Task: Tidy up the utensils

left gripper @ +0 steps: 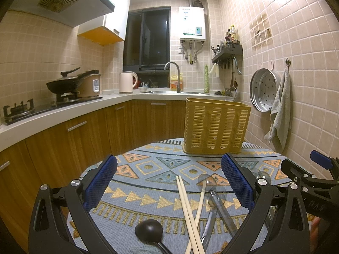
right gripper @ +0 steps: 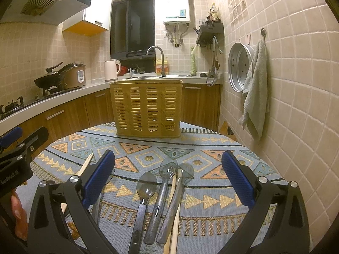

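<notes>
One yellow slotted basket (right gripper: 147, 108) is seen upright at the far edge of the table (right gripper: 211, 148), centre of the right wrist view. Three clear spoons (right gripper: 146, 185) and wooden chopsticks (right gripper: 175, 211) lie at lower centre, between the fingers of the right claw (right gripper: 168, 177), which is spread open and empty. In the left wrist view, one black ladle (left gripper: 148, 229) and crossed chopsticks lie at bottom centre under the open, empty left claw (left gripper: 169, 184).

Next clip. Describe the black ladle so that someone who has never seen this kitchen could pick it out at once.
Start at the round table with the blue patterned cloth, where a yellow slatted plastic utensil basket stands at the far side. Among the loose utensils at the near edge, the black ladle lies left of the pale wooden chopsticks. It alone is opaque black with a round bowl; the spoons nearby are clear.
</notes>
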Tool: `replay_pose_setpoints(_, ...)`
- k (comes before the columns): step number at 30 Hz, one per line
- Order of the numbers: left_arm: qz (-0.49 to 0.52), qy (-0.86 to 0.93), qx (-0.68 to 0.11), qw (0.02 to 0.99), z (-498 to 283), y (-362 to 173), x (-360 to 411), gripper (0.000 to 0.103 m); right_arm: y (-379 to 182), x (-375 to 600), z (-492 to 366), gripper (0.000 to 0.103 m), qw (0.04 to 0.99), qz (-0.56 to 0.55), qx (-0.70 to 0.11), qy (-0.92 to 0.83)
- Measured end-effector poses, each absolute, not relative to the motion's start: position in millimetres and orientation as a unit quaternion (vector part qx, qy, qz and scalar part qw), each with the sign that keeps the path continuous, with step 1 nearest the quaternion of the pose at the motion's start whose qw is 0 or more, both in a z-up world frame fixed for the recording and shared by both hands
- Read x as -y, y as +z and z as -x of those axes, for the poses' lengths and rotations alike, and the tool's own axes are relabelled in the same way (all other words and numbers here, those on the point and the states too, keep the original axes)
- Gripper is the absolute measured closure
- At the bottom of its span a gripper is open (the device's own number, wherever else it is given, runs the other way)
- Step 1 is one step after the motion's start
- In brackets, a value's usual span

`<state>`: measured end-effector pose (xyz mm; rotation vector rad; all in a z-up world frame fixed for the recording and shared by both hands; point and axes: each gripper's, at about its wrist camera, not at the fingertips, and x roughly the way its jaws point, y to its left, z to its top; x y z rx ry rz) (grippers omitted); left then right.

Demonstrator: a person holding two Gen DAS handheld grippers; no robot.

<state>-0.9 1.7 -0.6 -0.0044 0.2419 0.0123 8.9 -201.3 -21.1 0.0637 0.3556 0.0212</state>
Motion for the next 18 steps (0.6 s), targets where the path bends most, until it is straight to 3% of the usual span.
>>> replay_pose_setpoints(18, 0.006, 0.008, -0.122, 0.992, 0.0, -1.2, -2.9, 0.008, -20.6, 201.9, -9.9, 0.006, 0.983, -0.028, -0.182, 0.003)
